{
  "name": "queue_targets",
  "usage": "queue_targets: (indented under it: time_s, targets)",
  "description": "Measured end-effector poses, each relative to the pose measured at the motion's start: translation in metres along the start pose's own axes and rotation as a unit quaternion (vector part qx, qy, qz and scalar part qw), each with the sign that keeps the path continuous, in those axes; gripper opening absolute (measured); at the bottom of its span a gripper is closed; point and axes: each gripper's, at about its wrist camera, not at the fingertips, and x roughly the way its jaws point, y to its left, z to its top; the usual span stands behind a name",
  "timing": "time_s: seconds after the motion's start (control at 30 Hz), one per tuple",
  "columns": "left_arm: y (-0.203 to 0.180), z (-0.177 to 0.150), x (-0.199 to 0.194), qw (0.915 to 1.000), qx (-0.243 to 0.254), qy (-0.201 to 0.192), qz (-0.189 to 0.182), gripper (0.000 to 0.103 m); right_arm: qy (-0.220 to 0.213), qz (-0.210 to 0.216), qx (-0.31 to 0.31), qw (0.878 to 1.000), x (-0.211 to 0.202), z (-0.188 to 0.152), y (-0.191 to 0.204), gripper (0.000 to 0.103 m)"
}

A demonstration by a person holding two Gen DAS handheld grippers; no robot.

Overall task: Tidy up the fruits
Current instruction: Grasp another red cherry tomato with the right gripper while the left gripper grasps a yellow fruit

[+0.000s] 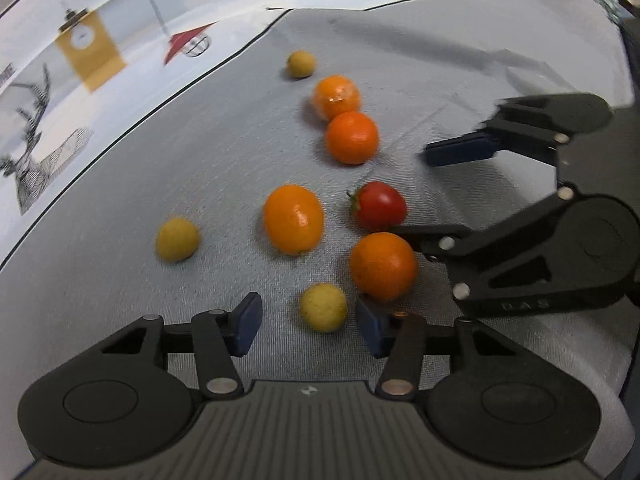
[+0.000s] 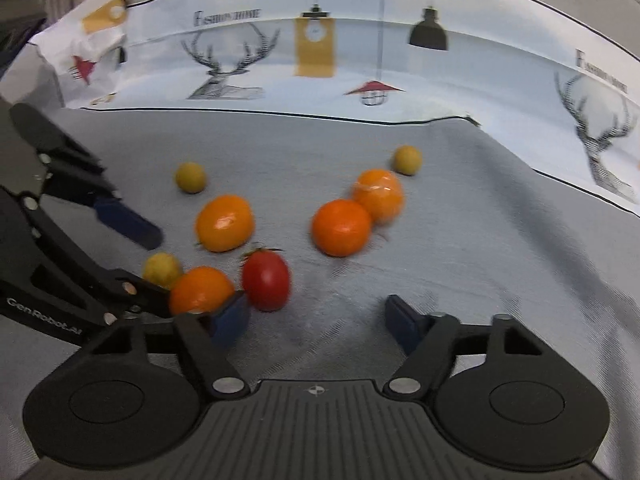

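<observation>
Several fruits lie loose on a grey cloth [image 1: 160, 320]. My left gripper [image 1: 308, 326] is open around a small yellow fruit [image 1: 323, 307], with neither pad touching it. An orange [image 1: 383, 266] sits just beyond its right finger. My right gripper [image 2: 316, 316] is open, and a red tomato [image 2: 266, 280] stands just ahead of its left pad [image 2: 230, 318]. In the left wrist view the right gripper [image 1: 416, 196] comes in from the right, beside the tomato [image 1: 378, 205]. In the right wrist view the left gripper [image 2: 162, 272] straddles the yellow fruit [image 2: 162, 268].
Other oranges [image 1: 293, 218] [image 1: 352, 138], one plastic-wrapped orange [image 1: 336, 96] and two more yellow fruits [image 1: 177, 239] [image 1: 301, 64] are scattered farther out. A white cloth printed with deer and lamps [image 2: 320, 52] borders the grey cloth at the back.
</observation>
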Motion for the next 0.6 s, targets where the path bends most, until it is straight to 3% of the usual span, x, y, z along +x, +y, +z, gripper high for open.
queue_targets:
  time_s: [0.07, 0.2, 0.23, 0.27, 0.3, 0.33, 0.37, 0.47, 0.6]
  targets:
    - [0.004, 0.003, 0.002, 0.9999, 0.000, 0.003, -0.013, 0.057, 0.001, 0.012, -0.009, 1.000, 0.004, 0.003, 0.000, 0.063]
    - [0.004, 0.001, 0.001, 0.9997, 0.016, -0.002, -0.020, 0.057, -0.003, 0.029, -0.026, 0.999, 0.011, 0.011, -0.001, 0.062]
    - [0.003, 0.000, 0.001, 0.9996, 0.019, -0.006, -0.021, 0.052, -0.005, 0.035, -0.027, 0.999, 0.011, 0.013, -0.001, 0.062]
    - [0.003, -0.001, -0.001, 0.9994, 0.018, -0.011, -0.027, 0.045, -0.007, 0.040, -0.029, 0.999, 0.013, 0.015, -0.002, 0.058]
    - [0.003, -0.001, -0.003, 0.9993, 0.014, -0.016, -0.031, 0.027, -0.007, 0.045, -0.032, 0.998, 0.014, 0.016, -0.002, 0.050]
    - [0.004, -0.001, -0.003, 0.9993, 0.008, -0.014, -0.033, 0.027, -0.005, 0.054, -0.037, 0.998, 0.015, 0.017, -0.002, 0.032]
    - [0.005, -0.001, -0.004, 0.9993, 0.000, -0.015, -0.034, 0.027, -0.001, 0.060, -0.040, 0.997, 0.016, 0.017, 0.000, 0.030]
    - [0.009, -0.002, -0.009, 0.9989, -0.025, -0.017, -0.036, 0.027, 0.005, 0.027, -0.046, 0.999, 0.009, 0.013, 0.005, 0.030]
    - [0.015, -0.008, -0.029, 0.9970, -0.067, -0.023, -0.031, 0.027, -0.002, -0.021, 0.001, 1.000, -0.012, -0.001, 0.000, 0.030]
